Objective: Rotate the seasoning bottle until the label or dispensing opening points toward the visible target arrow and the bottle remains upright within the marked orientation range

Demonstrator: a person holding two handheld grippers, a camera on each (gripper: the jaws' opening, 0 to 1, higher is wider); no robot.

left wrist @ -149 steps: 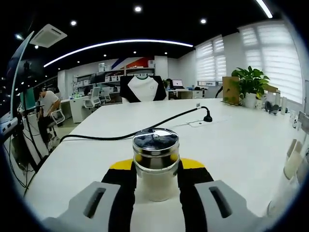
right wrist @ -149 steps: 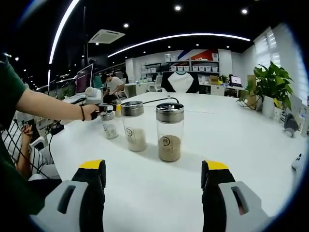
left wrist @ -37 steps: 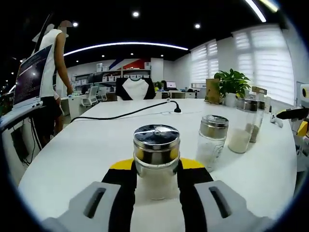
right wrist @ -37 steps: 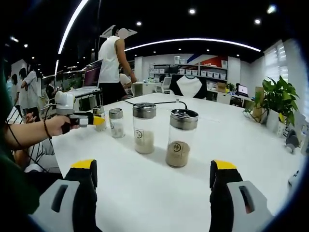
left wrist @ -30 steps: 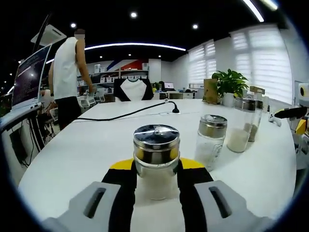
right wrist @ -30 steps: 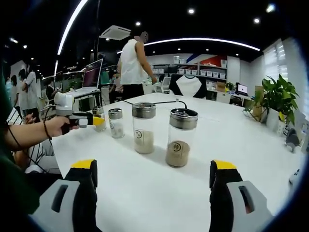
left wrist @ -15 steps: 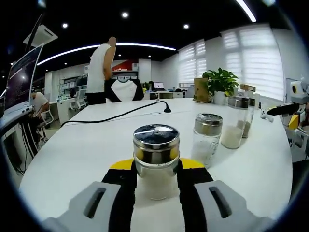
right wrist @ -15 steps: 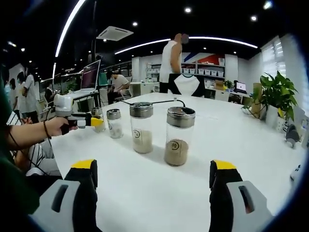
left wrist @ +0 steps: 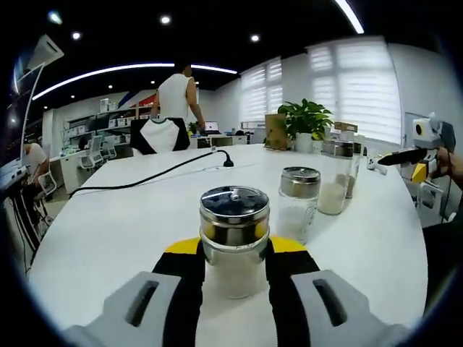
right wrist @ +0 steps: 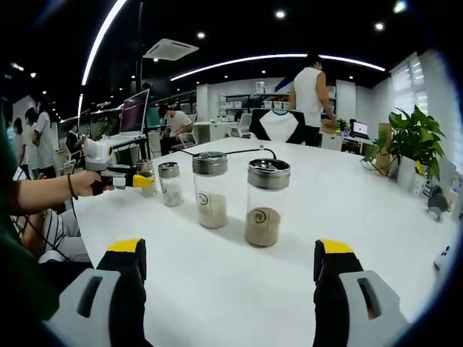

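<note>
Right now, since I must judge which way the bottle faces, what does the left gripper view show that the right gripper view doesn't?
Left gripper view: the seasoning bottle close up, upright, its metal lid top visible, clamped in the left gripper.
Right gripper view: round logo labels on the brown-filled tall jar and the pale-filled tall jar, and the right gripper with its jaws wide apart over bare table.
Both: the white table, the short jar and the plant.
</note>
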